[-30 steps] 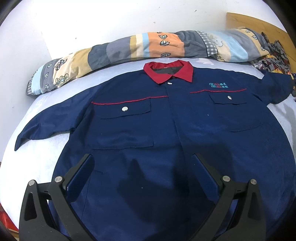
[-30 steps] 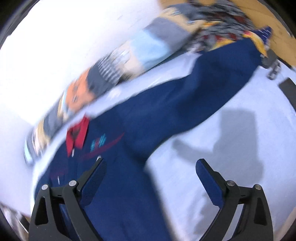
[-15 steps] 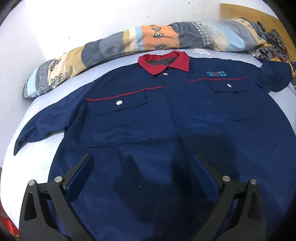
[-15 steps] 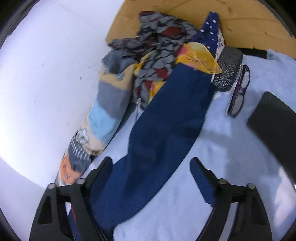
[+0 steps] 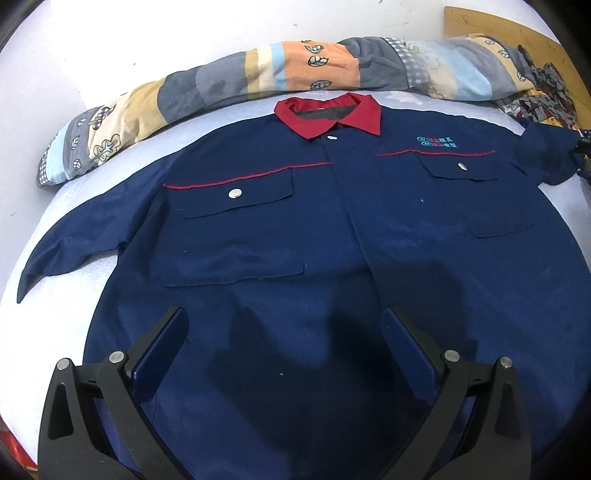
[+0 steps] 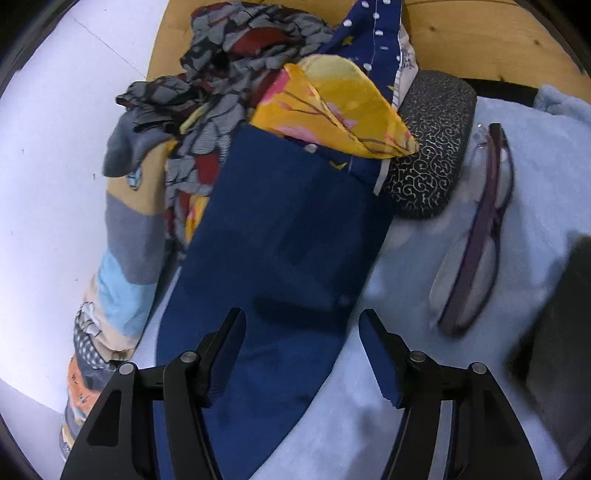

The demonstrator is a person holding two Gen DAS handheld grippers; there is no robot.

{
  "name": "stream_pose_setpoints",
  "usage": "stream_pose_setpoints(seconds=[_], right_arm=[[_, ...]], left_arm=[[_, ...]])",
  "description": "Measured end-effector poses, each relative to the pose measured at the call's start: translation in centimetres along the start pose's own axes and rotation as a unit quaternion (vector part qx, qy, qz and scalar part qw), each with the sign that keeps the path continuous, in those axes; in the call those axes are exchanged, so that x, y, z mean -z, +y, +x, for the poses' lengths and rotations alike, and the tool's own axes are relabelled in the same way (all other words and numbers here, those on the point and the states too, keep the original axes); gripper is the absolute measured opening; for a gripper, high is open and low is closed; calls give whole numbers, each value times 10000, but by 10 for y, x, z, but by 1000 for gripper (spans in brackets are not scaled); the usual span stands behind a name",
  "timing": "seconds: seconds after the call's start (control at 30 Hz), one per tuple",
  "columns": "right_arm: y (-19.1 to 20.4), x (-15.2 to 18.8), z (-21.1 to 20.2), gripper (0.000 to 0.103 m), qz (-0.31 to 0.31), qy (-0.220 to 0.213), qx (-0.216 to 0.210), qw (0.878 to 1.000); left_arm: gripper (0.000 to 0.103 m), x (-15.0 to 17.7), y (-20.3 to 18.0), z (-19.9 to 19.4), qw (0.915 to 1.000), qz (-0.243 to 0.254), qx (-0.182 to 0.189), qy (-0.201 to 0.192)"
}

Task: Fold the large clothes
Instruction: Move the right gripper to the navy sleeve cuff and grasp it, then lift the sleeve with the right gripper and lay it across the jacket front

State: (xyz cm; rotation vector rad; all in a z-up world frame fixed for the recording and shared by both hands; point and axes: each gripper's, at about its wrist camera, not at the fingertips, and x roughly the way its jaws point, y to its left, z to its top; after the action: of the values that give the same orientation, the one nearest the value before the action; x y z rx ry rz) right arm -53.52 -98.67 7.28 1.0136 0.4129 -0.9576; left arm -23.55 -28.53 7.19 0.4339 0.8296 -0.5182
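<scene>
Navy work jacket (image 5: pixel 314 236) lies face up, spread flat on the pale blue bed (image 5: pixel 74 199). Red collar (image 5: pixel 328 112) at the far side, front closed, two flapped chest pockets with silver snaps, red piping above each. One sleeve (image 5: pixel 70 247) runs out to the left in the left wrist view; the other sleeve (image 6: pixel 280 258) stretches toward the headboard end.

Left gripper (image 5: pixel 284 343) hovers over the jacket's lower front, fingers wide apart, nothing between the pads. It casts a shadow on the cloth below.

Right gripper (image 6: pixel 301 339) sits over the far sleeve near its cuff end. Its fingers have just been closing in; they stand partly apart, with the sleeve's edge lying under the gap. Pads not pressing on the cloth.

Beyond the collar, a rolled patchwork quilt (image 5: pixel 258 77) lines the white wall (image 5: pixel 184 33). At the sleeve's end: a crumpled heap of patterned clothes (image 6: pixel 236 74), a yellow floral cloth (image 6: pixel 332 110) overlapping the cuff. Just beside it, a black embossed glasses case (image 6: pixel 428 147), then folded purple-framed glasses (image 6: pixel 476 236) on the bedding. Wooden headboard (image 6: pixel 480 37) behind.
</scene>
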Motion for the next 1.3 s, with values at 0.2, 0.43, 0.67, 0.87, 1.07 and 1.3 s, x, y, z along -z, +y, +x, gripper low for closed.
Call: stream_pose_setpoints(seconds=[0.2,0.43,0.67,0.87,1.07,1.3], right_arm=[[-9,-8,18,63,-77,-262,-187,9995],[3,4,-14,9,-201,-526,-628,9964],[47,18,-75,9,-623,-680,-1100,9896],[119,26,-132,9,-922,-534,-1552,9821],[229,56,-191,9,-1410,-304,-2164,9656],[367,135,-237,9,-2171,-24,-2719,9375]], left_arm=[[103,1,0,-2,10000,26,22,-86],[103,-1,1,-8,9999,-4,43,-126],[103,-7,4,-25,9994,-112,67,-312],[103,-12,13,-39,9986,-234,27,-475],[103,-15,36,-53,9963,-580,108,-619],[103,-6,66,-64,9945,-799,50,-671]])
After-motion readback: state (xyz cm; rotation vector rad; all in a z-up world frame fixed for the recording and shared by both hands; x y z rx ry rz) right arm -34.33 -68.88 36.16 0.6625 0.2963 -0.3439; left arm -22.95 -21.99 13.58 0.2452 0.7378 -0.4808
